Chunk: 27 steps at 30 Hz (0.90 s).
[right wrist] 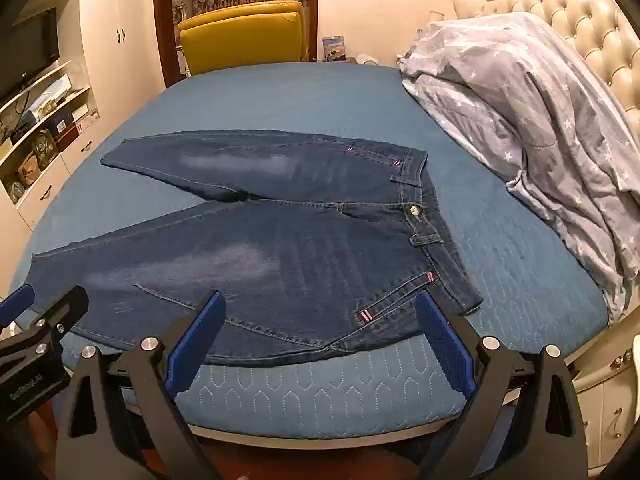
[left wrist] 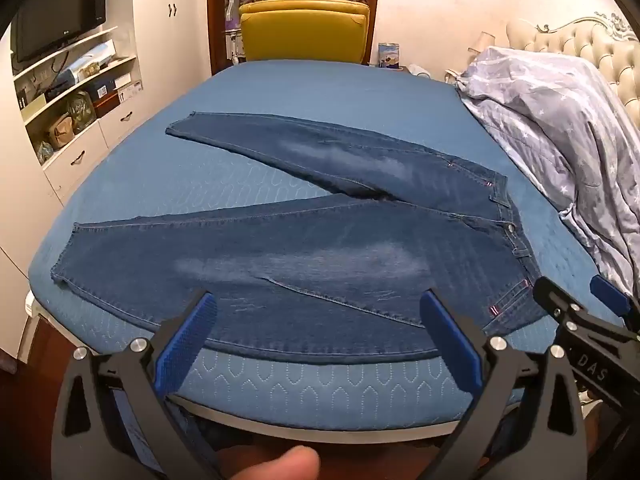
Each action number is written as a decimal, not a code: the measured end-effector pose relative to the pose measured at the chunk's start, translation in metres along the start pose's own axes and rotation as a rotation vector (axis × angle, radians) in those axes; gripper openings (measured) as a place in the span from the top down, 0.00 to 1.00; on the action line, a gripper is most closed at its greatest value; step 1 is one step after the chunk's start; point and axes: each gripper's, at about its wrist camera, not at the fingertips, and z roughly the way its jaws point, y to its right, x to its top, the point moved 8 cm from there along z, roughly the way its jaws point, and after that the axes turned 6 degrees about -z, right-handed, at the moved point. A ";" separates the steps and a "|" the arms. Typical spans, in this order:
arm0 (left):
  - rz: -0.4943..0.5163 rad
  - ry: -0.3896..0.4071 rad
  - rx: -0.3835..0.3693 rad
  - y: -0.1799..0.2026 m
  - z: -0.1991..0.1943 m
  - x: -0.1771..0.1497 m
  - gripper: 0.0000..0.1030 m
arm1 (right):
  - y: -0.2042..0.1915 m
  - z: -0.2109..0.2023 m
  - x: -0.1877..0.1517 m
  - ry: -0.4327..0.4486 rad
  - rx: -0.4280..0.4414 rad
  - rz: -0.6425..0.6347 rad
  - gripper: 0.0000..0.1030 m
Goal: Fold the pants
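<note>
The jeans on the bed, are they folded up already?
No, the jeans lie spread flat on the blue bed, with both legs splayed apart in a V toward the left.

wrist views angled down, sharing bed (left wrist: 304, 384)

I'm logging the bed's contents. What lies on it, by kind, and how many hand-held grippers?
Jeans: 1
Quilt: 1
Hand-held grippers: 2, left and right, both open
Total: 4
</note>
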 end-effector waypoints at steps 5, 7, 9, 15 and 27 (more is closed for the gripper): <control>-0.002 -0.011 -0.007 0.003 0.001 0.001 0.01 | 0.009 0.004 0.003 -0.007 0.010 0.016 0.10; 0.003 -0.016 -0.015 0.012 0.001 0.004 0.01 | 0.002 0.006 0.001 -0.008 -0.021 -0.010 0.10; 0.003 -0.018 -0.019 0.012 0.005 0.003 0.01 | 0.000 0.007 0.000 -0.005 -0.014 -0.010 0.10; -0.003 -0.013 -0.037 0.009 0.005 0.001 0.01 | -0.002 0.009 0.000 -0.001 -0.019 -0.015 0.11; -0.007 -0.021 -0.042 0.007 0.007 -0.002 0.01 | 0.000 0.008 0.000 0.001 -0.011 -0.007 0.10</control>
